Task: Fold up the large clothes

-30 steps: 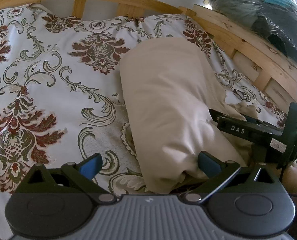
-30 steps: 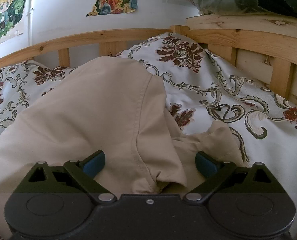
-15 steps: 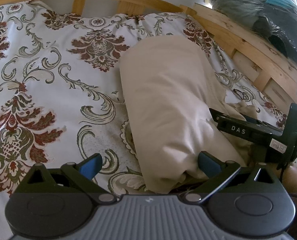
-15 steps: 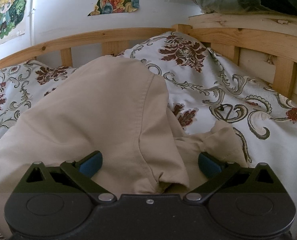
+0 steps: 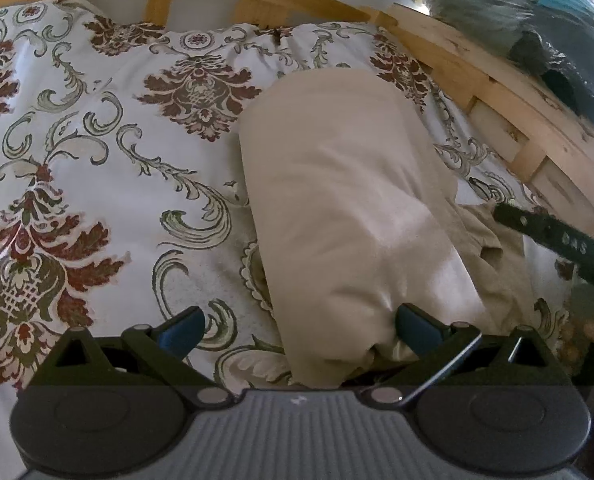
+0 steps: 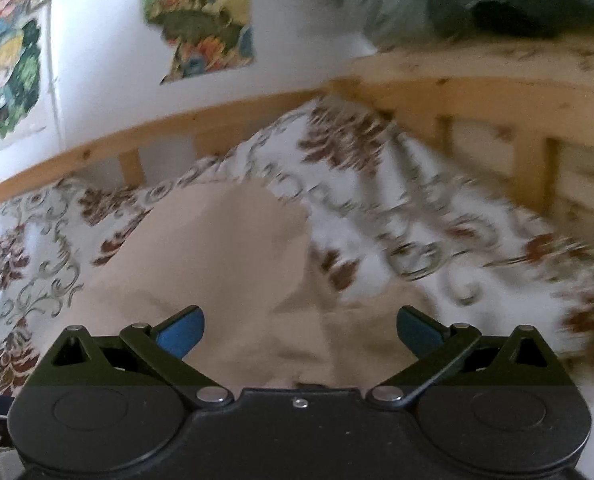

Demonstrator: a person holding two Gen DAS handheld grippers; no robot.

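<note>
Resting between folds, with both tools spread wide and nothing pinched.

A beige garment [image 5: 349,200] lies as a long folded strip on the patterned bedspread [image 5: 97,152], near the wooden bed rail [image 5: 497,92], probably laid lengthwise so it can be doubled end to end. The left tool [image 5: 299,326] sits low at the strip's near end, jaws apart, the right pad [image 5: 417,328] touching the cloth, likely lining up a grip on the hem. The right tool [image 6: 299,330], jaws also apart, hovers over the loose, rumpled side flap [image 6: 377,320]; its view is blurred by motion.
</note>
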